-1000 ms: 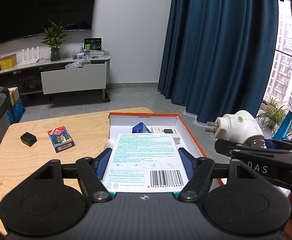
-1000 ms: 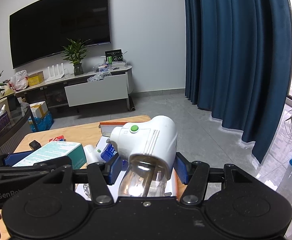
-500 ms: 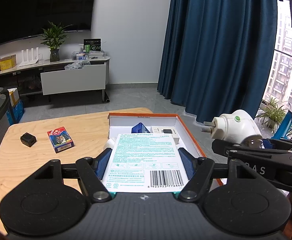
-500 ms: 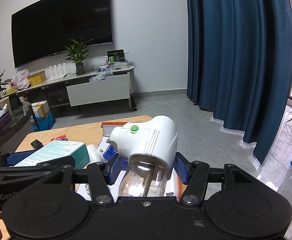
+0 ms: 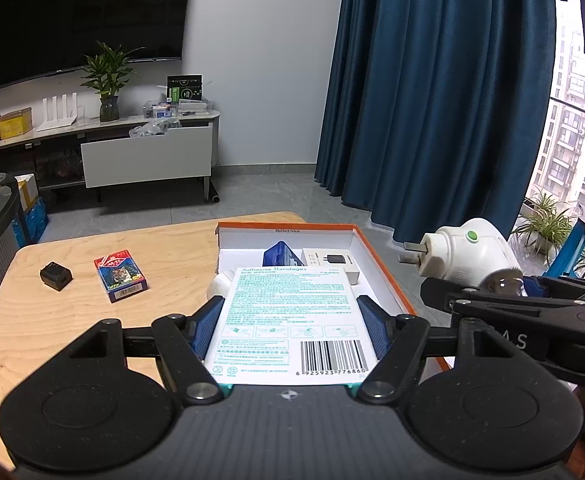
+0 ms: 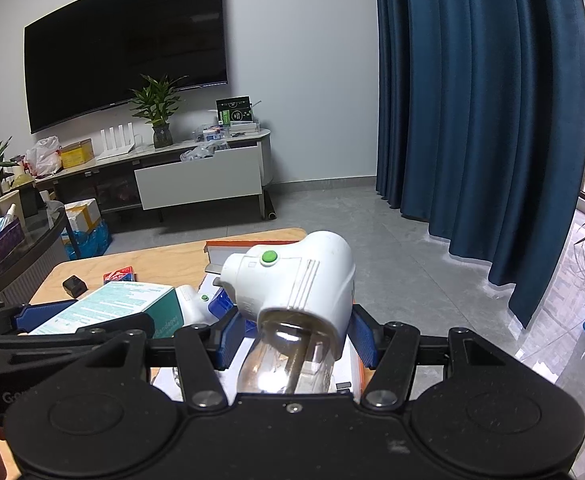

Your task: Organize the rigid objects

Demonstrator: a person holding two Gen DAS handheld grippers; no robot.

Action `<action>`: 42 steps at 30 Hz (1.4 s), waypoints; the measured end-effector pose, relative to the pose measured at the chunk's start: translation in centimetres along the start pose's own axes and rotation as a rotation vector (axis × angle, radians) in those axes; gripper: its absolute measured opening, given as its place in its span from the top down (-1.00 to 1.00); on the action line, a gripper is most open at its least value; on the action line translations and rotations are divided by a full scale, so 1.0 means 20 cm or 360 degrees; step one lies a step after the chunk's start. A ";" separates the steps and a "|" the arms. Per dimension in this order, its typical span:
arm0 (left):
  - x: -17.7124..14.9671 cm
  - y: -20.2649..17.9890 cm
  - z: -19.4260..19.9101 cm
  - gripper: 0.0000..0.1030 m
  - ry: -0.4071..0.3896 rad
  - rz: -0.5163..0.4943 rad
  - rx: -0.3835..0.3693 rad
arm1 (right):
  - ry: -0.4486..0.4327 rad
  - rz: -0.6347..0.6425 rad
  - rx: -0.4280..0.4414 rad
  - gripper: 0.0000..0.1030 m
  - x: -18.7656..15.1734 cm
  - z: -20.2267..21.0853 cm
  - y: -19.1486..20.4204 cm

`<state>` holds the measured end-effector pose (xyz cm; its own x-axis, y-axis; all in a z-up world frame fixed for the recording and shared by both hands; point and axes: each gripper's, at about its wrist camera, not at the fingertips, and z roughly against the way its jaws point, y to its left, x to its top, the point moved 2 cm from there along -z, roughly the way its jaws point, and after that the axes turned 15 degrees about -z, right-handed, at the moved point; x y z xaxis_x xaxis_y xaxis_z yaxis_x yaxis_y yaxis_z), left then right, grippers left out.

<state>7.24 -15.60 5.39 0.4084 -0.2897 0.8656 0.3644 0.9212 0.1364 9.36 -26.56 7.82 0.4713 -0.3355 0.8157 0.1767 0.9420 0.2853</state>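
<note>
Bandage box (image 5: 288,320) stays clamped in left gripper (image 5: 290,330), plug light (image 6: 292,284) in right gripper (image 6: 292,340); both barely shift above tray (image 5: 380,256), release pending.

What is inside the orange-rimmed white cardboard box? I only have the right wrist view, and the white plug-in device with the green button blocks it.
Observer: The left wrist view shows a small white carton printed with a black charger at the far end of the orange-rimmed box.
Operator: Anything else in there?
Observer: A blue plastic item lies beside that carton, partly hidden by the white and teal bandage box that the left gripper is shut on.
Operator: Where is my load relative to the box?
Observer: In that view the white plug-in device, clamped in the right gripper, appears right of the orange rim, with its metal prongs pointing toward the box.
</note>
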 end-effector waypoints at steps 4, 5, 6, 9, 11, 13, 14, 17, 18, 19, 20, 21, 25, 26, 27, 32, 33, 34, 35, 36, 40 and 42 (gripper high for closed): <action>0.00 0.00 0.00 -0.39 0.0000 -0.0001 0.0000 | 0.0001 0.0001 -0.0001 -0.32 0.00 0.00 0.00; 0.00 0.00 0.00 -0.39 0.0000 0.0000 0.0000 | 0.0000 0.0002 -0.0001 -0.32 0.00 0.00 0.00; 0.00 0.00 0.00 -0.39 0.0000 0.0001 0.0000 | 0.0000 0.0002 0.0000 -0.32 0.00 0.00 0.00; 0.00 0.00 0.00 -0.39 0.0000 0.0003 -0.0001 | 0.0001 0.0002 0.0000 -0.32 0.00 0.00 0.00; -0.01 0.00 0.00 -0.39 0.0001 0.0005 0.0000 | 0.0002 0.0003 -0.0001 -0.32 0.00 0.00 0.00; -0.01 0.00 0.00 -0.39 0.0001 0.0005 0.0000 | 0.0002 0.0001 -0.0001 -0.32 0.00 0.00 0.00; -0.01 0.00 0.00 -0.39 0.0002 0.0006 -0.0002 | 0.0003 0.0002 -0.0001 -0.32 0.00 0.00 0.00; -0.01 0.00 0.01 -0.39 0.0003 0.0008 -0.0002 | 0.0002 0.0005 -0.0002 -0.32 0.00 0.00 0.00; -0.01 0.01 0.01 -0.39 0.0003 0.0010 -0.0002 | 0.0003 0.0004 -0.0002 -0.32 0.00 0.00 0.00; -0.01 0.01 0.01 -0.39 0.0004 0.0012 -0.0003 | 0.0003 0.0002 -0.0001 -0.32 0.00 0.00 0.00; -0.01 0.01 0.01 -0.39 0.0004 0.0013 -0.0003 | 0.0003 0.0003 -0.0001 -0.32 0.00 0.00 0.00; -0.01 0.01 0.01 -0.39 0.0004 0.0012 -0.0002 | 0.0003 0.0003 -0.0001 -0.32 0.00 0.00 0.00; -0.01 0.01 0.01 -0.39 0.0006 0.0013 -0.0005 | 0.0003 0.0004 -0.0002 -0.32 0.00 0.00 0.00; -0.01 0.01 0.01 -0.39 0.0007 0.0014 -0.0005 | 0.0005 0.0003 -0.0002 -0.32 0.00 0.00 0.00; -0.01 0.01 0.01 -0.39 0.0006 0.0014 -0.0006 | 0.0005 0.0003 -0.0001 -0.32 0.00 0.00 0.00; -0.01 0.01 0.00 -0.39 0.0007 0.0013 -0.0005 | 0.0006 0.0004 -0.0002 -0.32 0.00 0.00 0.00; -0.01 0.01 0.01 -0.39 0.0008 0.0013 -0.0005 | 0.0006 0.0004 -0.0002 -0.32 0.00 0.00 0.00; -0.01 0.01 0.01 -0.39 0.0008 0.0014 -0.0006 | 0.0006 0.0003 -0.0002 -0.32 0.00 0.00 0.00; -0.01 0.01 0.00 -0.39 0.0008 0.0014 -0.0006 | 0.0007 0.0004 -0.0003 -0.32 0.00 0.00 0.00; -0.01 0.01 0.00 -0.39 0.0009 0.0012 -0.0005 | 0.0007 0.0005 -0.0004 -0.32 0.00 0.00 0.00; -0.02 0.01 0.00 -0.39 0.0012 0.0011 -0.0004 | 0.0012 0.0005 -0.0004 -0.32 0.00 0.00 0.00; -0.02 0.00 0.00 -0.39 0.0012 0.0009 -0.0004 | 0.0016 0.0005 -0.0005 -0.32 0.00 0.01 0.00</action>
<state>7.10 -15.43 5.10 0.4169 -0.2865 0.8626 0.3641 0.9222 0.1303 9.20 -26.59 7.82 0.4803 -0.3325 0.8116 0.1779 0.9430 0.2811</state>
